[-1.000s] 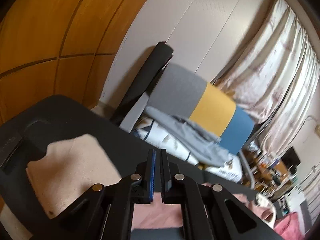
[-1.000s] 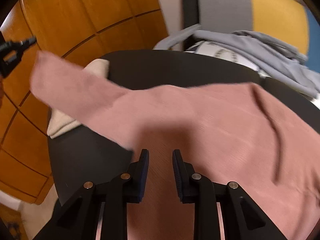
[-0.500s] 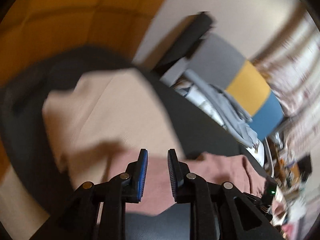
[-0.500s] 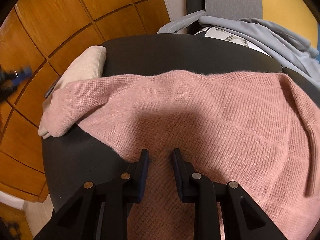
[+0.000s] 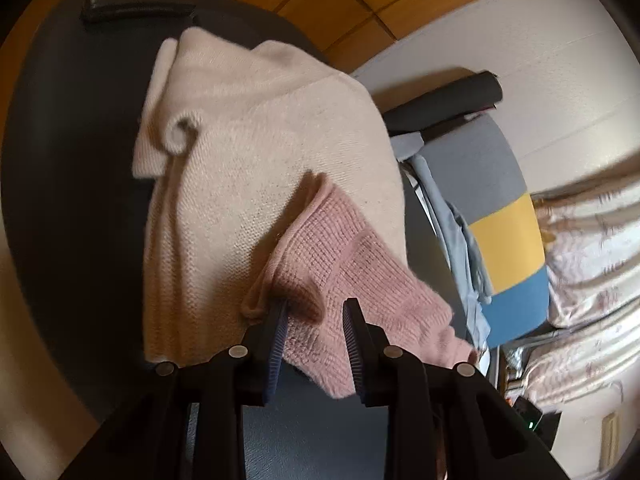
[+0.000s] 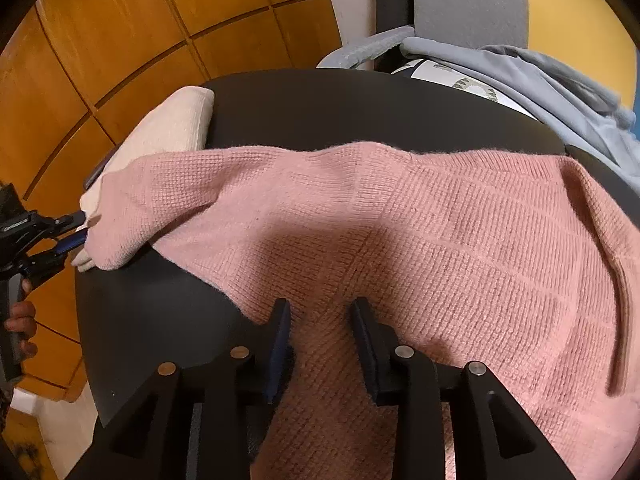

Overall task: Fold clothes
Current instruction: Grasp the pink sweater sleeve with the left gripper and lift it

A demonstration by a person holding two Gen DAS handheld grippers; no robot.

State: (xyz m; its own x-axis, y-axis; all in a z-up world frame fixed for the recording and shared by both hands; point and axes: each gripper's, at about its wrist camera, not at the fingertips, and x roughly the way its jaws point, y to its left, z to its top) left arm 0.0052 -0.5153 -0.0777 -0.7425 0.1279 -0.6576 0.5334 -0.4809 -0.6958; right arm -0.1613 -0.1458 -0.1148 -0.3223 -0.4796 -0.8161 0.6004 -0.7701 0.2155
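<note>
On the black table (image 6: 320,108), pink sweater (image 6: 440,240) lies between both hand-held grippers' just-parted jaws

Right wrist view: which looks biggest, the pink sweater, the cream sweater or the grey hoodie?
1. pink sweater
2. grey hoodie, though it lies farther off, so unsure
3. cream sweater, mostly hidden

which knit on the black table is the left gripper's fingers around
The pink sweater, at its sleeve end: ribbed and rosy, lying over the cream sweater, which sits folded beyond the left gripper.
</note>
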